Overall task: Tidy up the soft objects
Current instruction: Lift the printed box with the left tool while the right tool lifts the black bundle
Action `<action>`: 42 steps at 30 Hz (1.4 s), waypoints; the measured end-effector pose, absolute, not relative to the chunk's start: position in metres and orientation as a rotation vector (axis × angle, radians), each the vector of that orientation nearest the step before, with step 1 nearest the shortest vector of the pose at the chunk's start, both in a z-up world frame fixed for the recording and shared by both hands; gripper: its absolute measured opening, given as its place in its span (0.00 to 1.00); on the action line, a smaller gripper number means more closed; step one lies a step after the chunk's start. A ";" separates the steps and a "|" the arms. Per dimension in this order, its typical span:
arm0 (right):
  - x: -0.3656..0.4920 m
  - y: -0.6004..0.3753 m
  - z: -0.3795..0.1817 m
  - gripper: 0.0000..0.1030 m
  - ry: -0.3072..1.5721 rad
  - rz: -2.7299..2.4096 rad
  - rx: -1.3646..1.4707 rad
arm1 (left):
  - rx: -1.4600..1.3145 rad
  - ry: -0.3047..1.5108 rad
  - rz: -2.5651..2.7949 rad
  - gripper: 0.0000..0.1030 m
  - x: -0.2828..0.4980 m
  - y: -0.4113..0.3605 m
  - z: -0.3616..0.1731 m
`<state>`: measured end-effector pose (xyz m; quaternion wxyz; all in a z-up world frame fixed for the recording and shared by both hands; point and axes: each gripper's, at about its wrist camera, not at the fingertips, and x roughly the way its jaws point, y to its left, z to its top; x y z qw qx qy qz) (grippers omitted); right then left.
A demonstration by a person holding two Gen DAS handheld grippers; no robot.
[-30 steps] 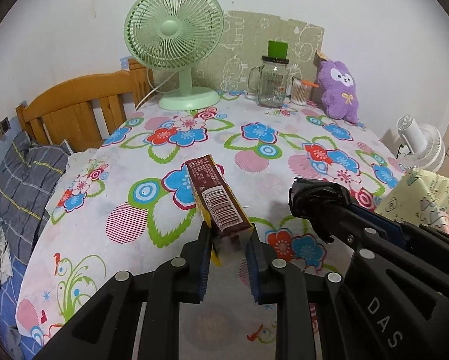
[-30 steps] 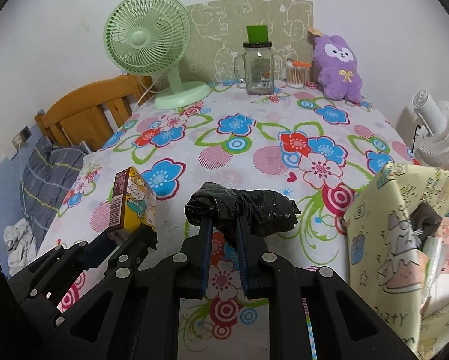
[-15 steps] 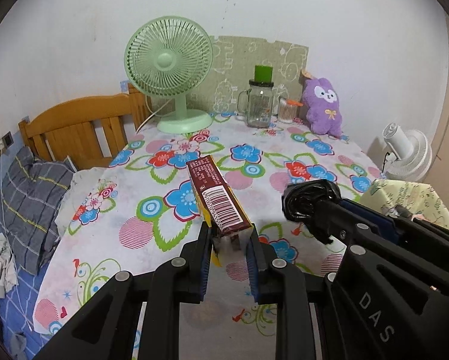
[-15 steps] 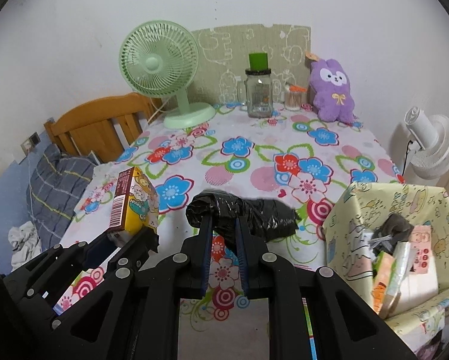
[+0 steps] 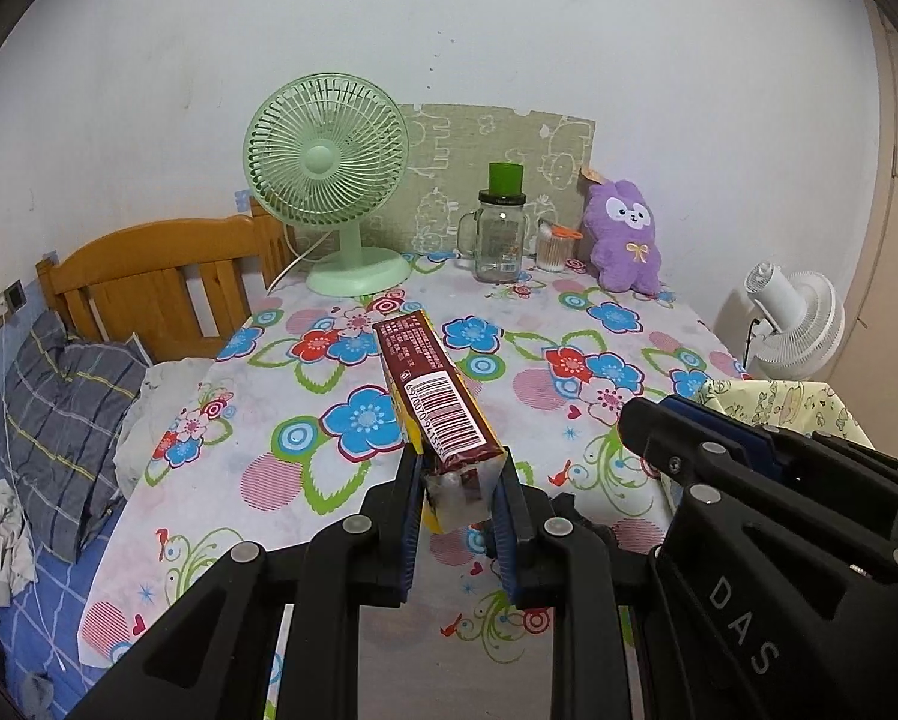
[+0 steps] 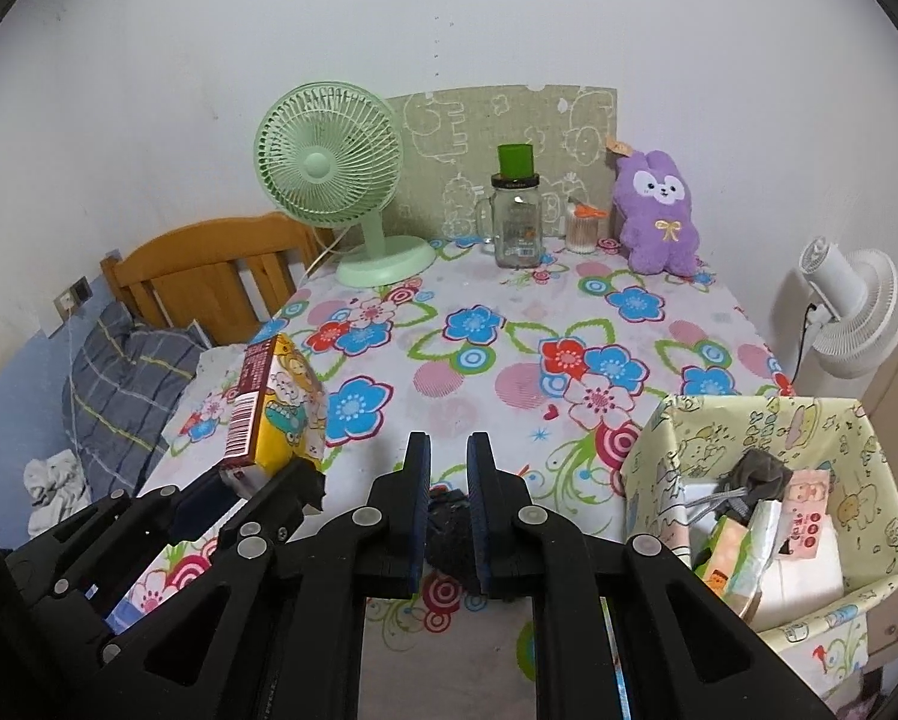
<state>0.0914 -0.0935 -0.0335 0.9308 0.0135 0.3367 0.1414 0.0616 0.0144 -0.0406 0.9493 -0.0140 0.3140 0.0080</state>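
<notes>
The left gripper (image 5: 458, 474) pinches a tissue pack (image 5: 434, 402) between its jaws; the right gripper (image 6: 449, 462) stands narrowly parted, a black bundle (image 6: 446, 531) below them; a basket (image 6: 749, 420) sits right.

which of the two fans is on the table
The green fan, whose round base stands on the flowered table. The white fan stands off the table's right edge.

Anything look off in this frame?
A dark crumpled bundle sits far back between the fingers of the right tool, not at the tips; whether it is gripped or lying on the table is unclear. The tissue pack in the left tool juts up at a tilt.
</notes>
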 end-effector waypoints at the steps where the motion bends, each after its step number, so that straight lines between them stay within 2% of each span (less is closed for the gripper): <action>1: 0.091 -0.094 -0.035 0.15 0.695 0.295 0.034 | -0.028 0.642 0.014 0.19 0.062 0.014 -0.042; 7: 0.093 -0.090 -0.048 0.21 0.734 0.317 0.033 | -0.023 0.670 0.006 0.19 0.062 0.016 -0.054; 9: 0.094 -0.088 -0.052 0.32 0.744 0.313 0.026 | -0.020 0.676 0.007 0.19 0.062 0.017 -0.058; 11: 0.094 -0.088 -0.056 0.64 0.743 0.297 0.025 | -0.024 0.685 0.005 0.20 0.062 0.019 -0.062; 13: 0.092 -0.087 -0.059 0.71 0.727 0.298 0.028 | -0.028 0.697 0.005 0.20 0.063 0.022 -0.067; 36: 0.131 -0.072 -0.127 0.72 0.927 0.254 -0.029 | -0.047 0.843 -0.031 0.20 0.087 0.030 -0.123; 39: 0.135 -0.070 -0.135 0.62 0.955 0.261 -0.022 | -0.044 0.858 -0.035 0.20 0.091 0.029 -0.128; 41: 0.138 -0.069 -0.138 0.46 0.975 0.272 -0.018 | -0.035 0.864 -0.035 0.20 0.091 0.027 -0.130; 42: 0.139 -0.069 -0.139 0.42 0.981 0.274 -0.017 | -0.035 0.866 -0.037 0.20 0.091 0.026 -0.130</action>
